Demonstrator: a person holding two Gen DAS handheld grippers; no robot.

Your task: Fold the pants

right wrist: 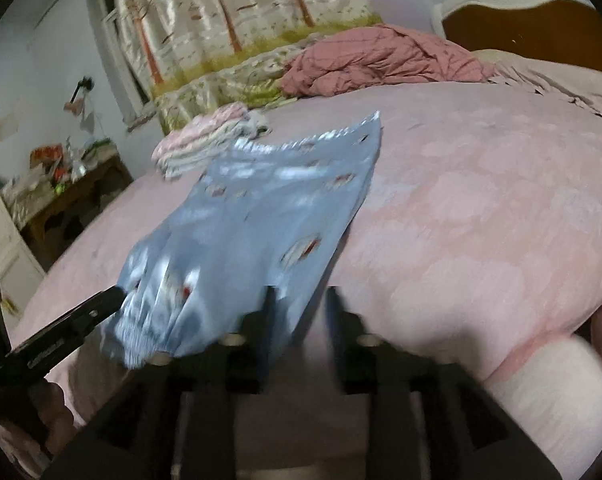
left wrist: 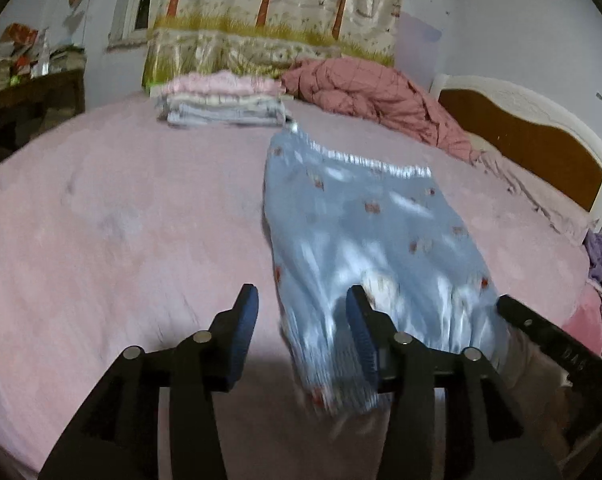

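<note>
Both tongs, left and right, stand half spread and pinch nothing, the light blue patterned cotton pants lying just ahead on the pink bed cover, hem under their tips, likely released to settle flat.

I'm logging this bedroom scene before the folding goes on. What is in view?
pants: one, light blue with small red motifs, near edge of the bed
bedspread: one, pink, covering the bed
folded clothes: one stack, pink and pale, far side
quilt: one, dusty pink, bunched by the headboard
headboard: one, brown and white
curtain: one, tree print
left gripper: black and blue, open
right gripper: black, blurred, open
</note>
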